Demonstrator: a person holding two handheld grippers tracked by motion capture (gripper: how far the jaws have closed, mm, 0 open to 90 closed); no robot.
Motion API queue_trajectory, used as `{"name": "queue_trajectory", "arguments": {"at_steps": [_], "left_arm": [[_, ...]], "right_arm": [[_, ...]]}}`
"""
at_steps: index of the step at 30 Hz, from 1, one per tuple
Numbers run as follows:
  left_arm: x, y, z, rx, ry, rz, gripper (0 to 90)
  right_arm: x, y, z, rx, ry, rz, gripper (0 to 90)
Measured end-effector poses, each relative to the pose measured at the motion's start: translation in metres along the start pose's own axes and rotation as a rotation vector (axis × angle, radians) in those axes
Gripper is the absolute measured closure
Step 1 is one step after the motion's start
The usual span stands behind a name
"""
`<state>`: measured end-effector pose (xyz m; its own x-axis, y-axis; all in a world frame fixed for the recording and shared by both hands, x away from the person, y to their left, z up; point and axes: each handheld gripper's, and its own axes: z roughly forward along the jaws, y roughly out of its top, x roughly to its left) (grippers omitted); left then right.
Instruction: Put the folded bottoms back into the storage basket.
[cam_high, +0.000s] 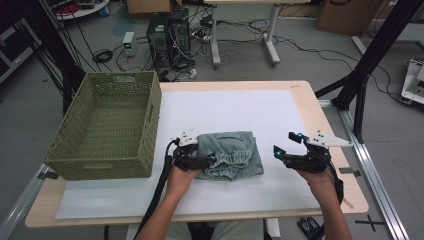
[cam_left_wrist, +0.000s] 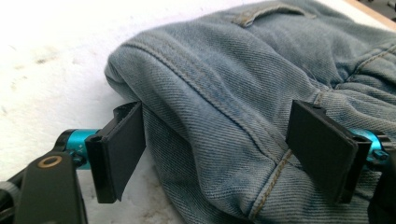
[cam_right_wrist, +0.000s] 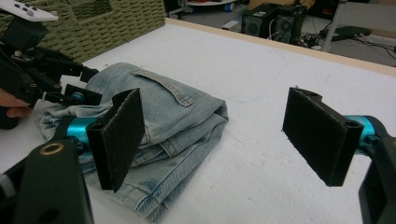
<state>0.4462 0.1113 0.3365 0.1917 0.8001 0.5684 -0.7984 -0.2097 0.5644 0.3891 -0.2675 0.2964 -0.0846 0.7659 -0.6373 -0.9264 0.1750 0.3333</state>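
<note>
Now left claw (cam_left_wrist: 215, 144) spread wide around the left edge of the folded denim shorts (cam_high: 230, 154), nothing clamped yet; right claw (cam_high: 288, 143) likewise released, hovering just beside the shorts' right edge. Shorts lying mid-worktop (cam_high: 225, 107), woven basket (cam_high: 107, 125) near on the left. Likely to unfold if only the top layer gets pinched.

Folded jeans (cam_high: 229, 154) mid-table — basket (cam_high: 106, 125) to their left, a tool at each side.
</note>
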Motion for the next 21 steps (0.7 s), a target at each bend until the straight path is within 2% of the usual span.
{"name": "queue_trajectory", "arguments": {"at_steps": [5,13,14,15,16,17,21], "left_arm": [[-0.0001,0.0009,0.0058,0.047,-0.009,-0.047,20.6],[-0.0024,0.0010,0.0063,0.051,0.006,-0.051,24.0],[-0.0029,0.0008,0.0061,0.048,-0.005,-0.049,26.9],[-0.0037,0.0005,0.0062,0.043,-0.025,-0.050,32.4],[-0.0037,0.0005,0.0062,0.043,-0.025,-0.050,40.0],[-0.0047,0.0004,0.0064,0.043,-0.038,-0.039,43.7],[-0.0057,0.0002,0.0065,0.036,-0.047,-0.044,52.7]], "right_arm": [[0.0018,0.0005,0.0011,0.003,0.005,-0.002,21.4],[0.0027,0.0011,0.0015,0.002,0.005,-0.002,21.4],[0.0031,0.0011,0.0018,0.002,0.006,-0.004,21.4],[0.0033,0.0012,0.0018,0.003,0.008,-0.004,21.4],[0.0033,0.0014,0.0015,0.001,0.008,-0.005,21.4],[0.0031,0.0014,0.0007,0.001,0.007,-0.001,21.4],[0.0006,0.0011,-0.0014,-0.007,0.002,0.007,21.4]]}}
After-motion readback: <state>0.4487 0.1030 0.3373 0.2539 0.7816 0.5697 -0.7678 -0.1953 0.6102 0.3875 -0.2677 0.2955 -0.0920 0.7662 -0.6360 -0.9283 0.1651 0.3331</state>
